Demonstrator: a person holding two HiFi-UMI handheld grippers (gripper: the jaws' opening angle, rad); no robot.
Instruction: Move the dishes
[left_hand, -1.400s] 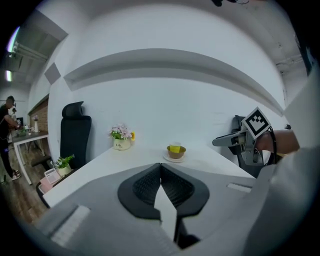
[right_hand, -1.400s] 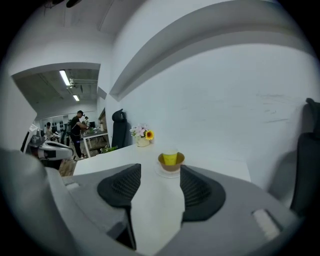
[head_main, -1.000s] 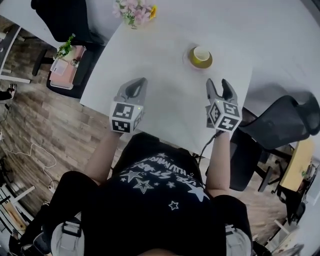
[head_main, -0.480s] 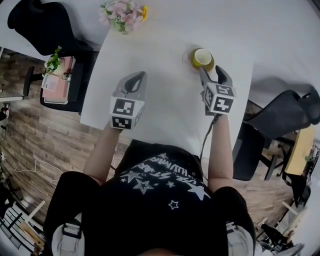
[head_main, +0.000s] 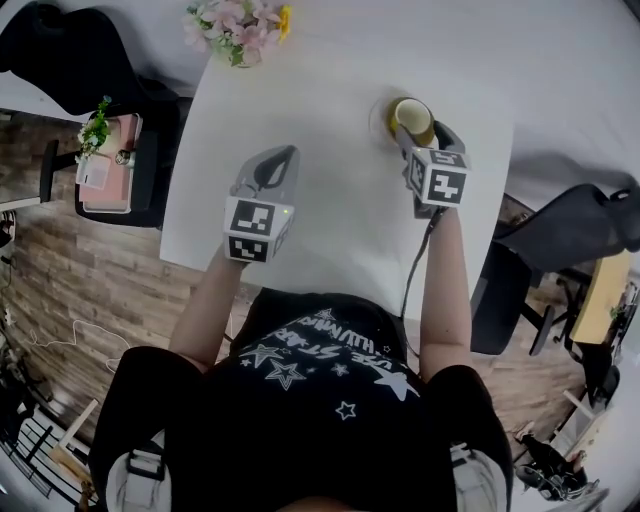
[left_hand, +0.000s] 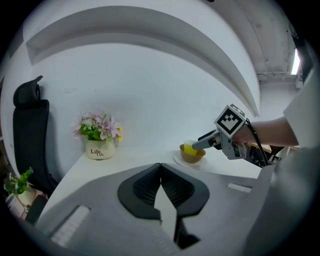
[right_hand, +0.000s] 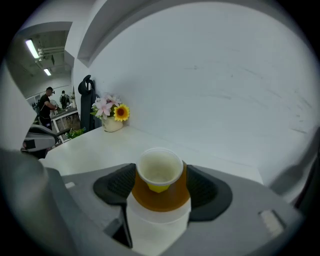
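Observation:
A small pale cup (right_hand: 159, 170) with a yellow base sits in a brown bowl (right_hand: 160, 199) on a white saucer (right_hand: 157, 227), at the far right of the white table (head_main: 320, 110). My right gripper (right_hand: 160, 182) is open, its jaws on either side of the bowl and close to its walls. The head view shows the stack (head_main: 410, 115) just past that gripper (head_main: 424, 135). My left gripper (head_main: 278, 162) hovers over the table's middle, shut and holding nothing. In the left gripper view its closed tips (left_hand: 160, 167) point toward the bowl (left_hand: 192, 152) and the right gripper (left_hand: 201, 145).
A flower pot (head_main: 233, 25) stands at the table's far left corner. A black chair (head_main: 60, 40) and a small stand with a plant (head_main: 105, 150) are left of the table. Another dark chair (head_main: 580, 225) is at the right. People stand in the distance (right_hand: 49, 102).
My right gripper has moved forward from the table's near side until its jaws straddle the bowl. The left gripper has stayed about where it was, still shut.

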